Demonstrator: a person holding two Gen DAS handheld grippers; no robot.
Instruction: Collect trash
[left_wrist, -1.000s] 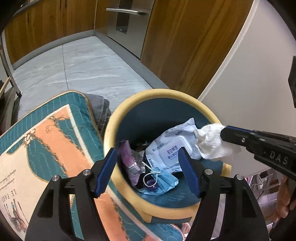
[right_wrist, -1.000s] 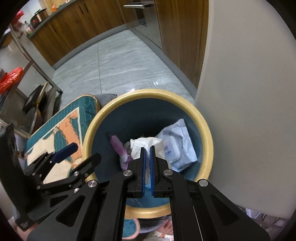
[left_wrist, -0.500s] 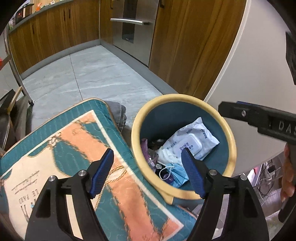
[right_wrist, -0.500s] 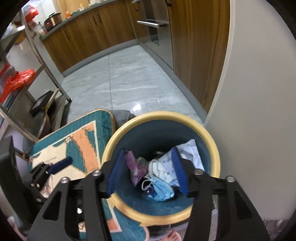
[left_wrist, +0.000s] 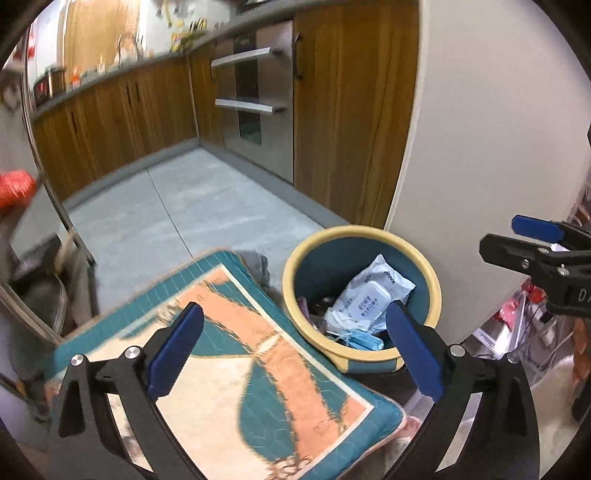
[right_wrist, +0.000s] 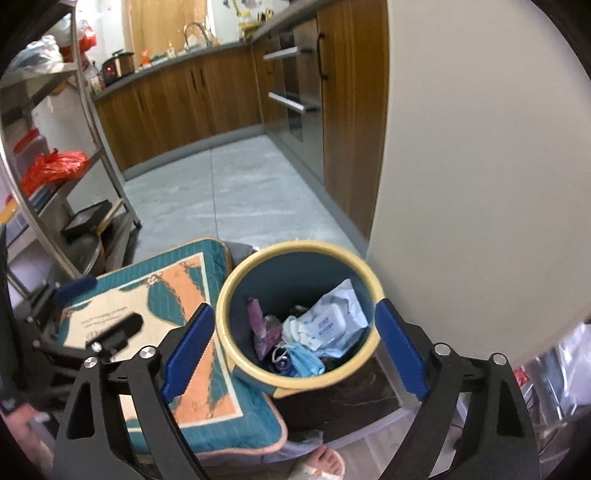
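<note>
A round bin with a yellow rim (left_wrist: 436, 284) (right_wrist: 229, 291) and blue inside stands on the floor by a white wall. In it lie a white wipes pack (left_wrist: 369, 299) (right_wrist: 328, 321), a crumpled white tissue (right_wrist: 299, 330), a blue face mask (right_wrist: 306, 362) (left_wrist: 364, 341) and a purple wrapper (right_wrist: 260, 326). My left gripper (left_wrist: 295, 347) is open and empty above the cushion and bin. My right gripper (right_wrist: 291, 354) is open and empty above the bin; it also shows at the right edge of the left wrist view (left_wrist: 535, 240).
A teal and orange cushion (left_wrist: 240, 369) (right_wrist: 162, 295) lies left of the bin. Wooden cabinets (left_wrist: 129, 122) and an oven (left_wrist: 255, 110) line the grey tiled floor (right_wrist: 229, 192). A metal rack (right_wrist: 66, 147) with a red bag stands left. A sandalled foot (right_wrist: 325, 461) is below the bin.
My right gripper opened and let the white tissue fall into the bin. Both grippers then rose and drew back from the bin.
</note>
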